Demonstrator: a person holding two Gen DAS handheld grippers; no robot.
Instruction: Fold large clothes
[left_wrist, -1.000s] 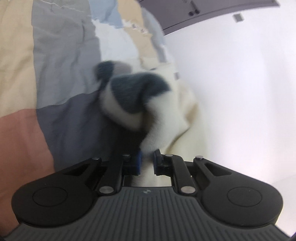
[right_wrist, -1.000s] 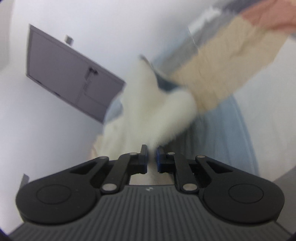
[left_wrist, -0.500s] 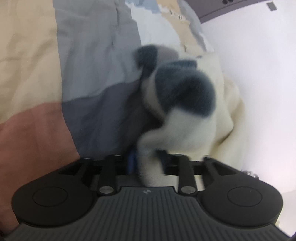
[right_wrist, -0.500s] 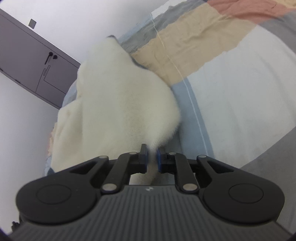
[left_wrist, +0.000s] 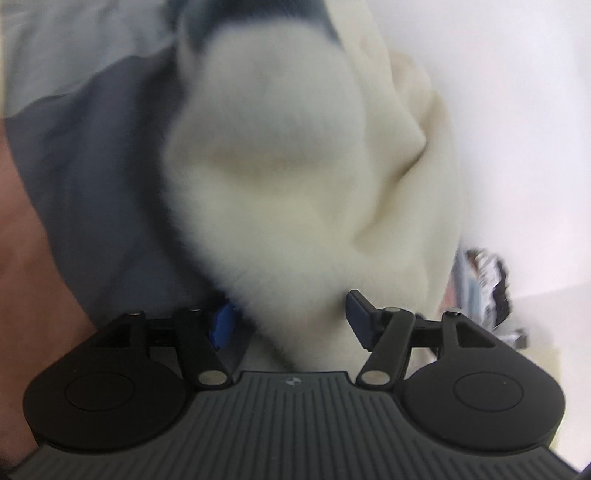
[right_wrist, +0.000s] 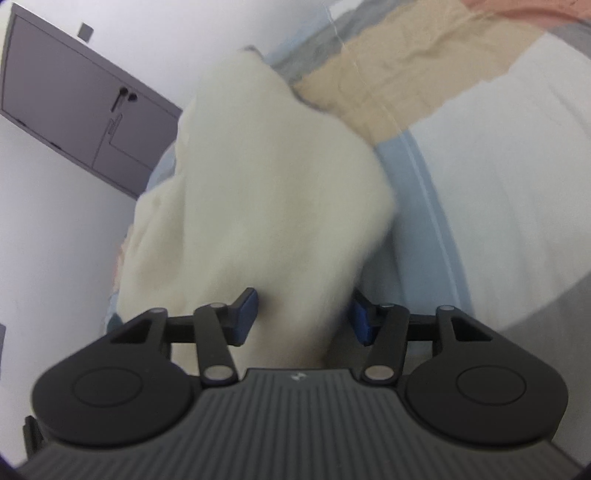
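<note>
- One garment: a cream fleece garment (left_wrist: 295, 177), thick, fluffy pile, soft rounded folds. It lies on the bed at 12 o'clock from both cameras. A dark blue-grey patch sits on it at the top of the left wrist view. Motion blur softens its edges.
- One patchwork bedcover (right_wrist: 498, 155), thin woven cloth, creased, made of flat blocks: tan, pale blue, white, grey, salmon. In the left wrist view its slate and grey blocks run from 9 to 11 o'clock.
- Two grippers, black plastic with ribbed housings and blue pads.
- Left gripper (left_wrist: 288, 317): jaws have just been opening and now stand spread. A lobe of the fleece hangs down between them; the pads do not press on it.
- Right gripper (right_wrist: 303, 314): jaws have just been opening too and stand apart. A fold of the fleece lies between the pads; the fabric brushes past them, not pinched.
- One grey cabinet door (right_wrist: 81, 110), flat panel, at 10 o'clock in the right wrist view, against a plain white wall (right_wrist: 44, 240).
- Small dark-and-white clutter (left_wrist: 487, 284) at 3 o'clock in the left wrist view; too blurred to tell.
</note>
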